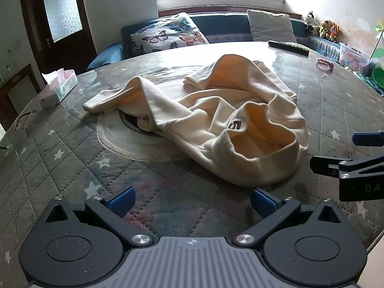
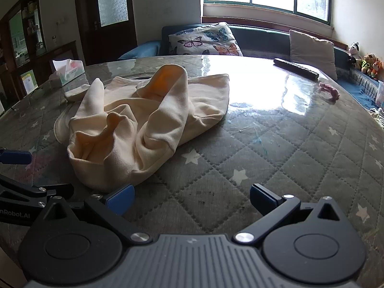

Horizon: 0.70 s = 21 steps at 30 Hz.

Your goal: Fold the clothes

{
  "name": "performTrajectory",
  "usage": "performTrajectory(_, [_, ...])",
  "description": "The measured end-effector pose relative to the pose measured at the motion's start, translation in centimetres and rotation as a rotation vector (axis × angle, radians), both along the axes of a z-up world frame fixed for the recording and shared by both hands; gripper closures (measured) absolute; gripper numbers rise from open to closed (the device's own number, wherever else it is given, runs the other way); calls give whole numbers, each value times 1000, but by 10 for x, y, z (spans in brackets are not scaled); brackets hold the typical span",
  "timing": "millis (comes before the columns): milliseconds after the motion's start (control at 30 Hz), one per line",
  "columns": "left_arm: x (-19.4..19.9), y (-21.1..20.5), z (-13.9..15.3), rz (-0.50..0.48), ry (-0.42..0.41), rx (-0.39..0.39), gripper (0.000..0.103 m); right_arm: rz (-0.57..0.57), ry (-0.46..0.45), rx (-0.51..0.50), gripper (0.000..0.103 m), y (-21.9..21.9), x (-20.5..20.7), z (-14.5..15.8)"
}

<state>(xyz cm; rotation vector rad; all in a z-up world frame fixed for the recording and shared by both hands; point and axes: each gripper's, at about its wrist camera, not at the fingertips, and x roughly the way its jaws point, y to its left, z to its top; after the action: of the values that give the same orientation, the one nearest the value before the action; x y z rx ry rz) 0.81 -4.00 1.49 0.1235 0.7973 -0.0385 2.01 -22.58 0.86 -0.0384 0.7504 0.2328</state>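
A cream garment (image 1: 204, 117) with a small dark logo lies crumpled in a heap on the quilted, glass-topped table (image 1: 72, 168). My left gripper (image 1: 192, 200) is open just in front of the heap's near edge, holding nothing. In the right wrist view the same garment (image 2: 134, 124) lies left of centre. My right gripper (image 2: 192, 199) is open over bare quilt, its left blue pad close to the garment's near edge. Each gripper shows in the other's view: the right gripper (image 1: 336, 152) at the right edge, the left gripper (image 2: 36, 175) at the left edge.
A tissue box (image 1: 58, 87) stands at the far left of the table. A black remote (image 1: 288, 46) and a pink item (image 1: 324, 64) lie far right. A round white mat (image 1: 124, 141) lies under the garment. Behind is a blue sofa with a butterfly cushion (image 1: 168, 34).
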Motion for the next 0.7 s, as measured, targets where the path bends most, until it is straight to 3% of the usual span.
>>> performTrajectory(433, [25, 19, 25, 26, -63, -26, 0, 65, -46, -5, 0, 10, 30, 21])
performTrajectory(700, [62, 40, 25, 87, -75, -29, 0, 112, -93, -56, 0, 22, 73, 32])
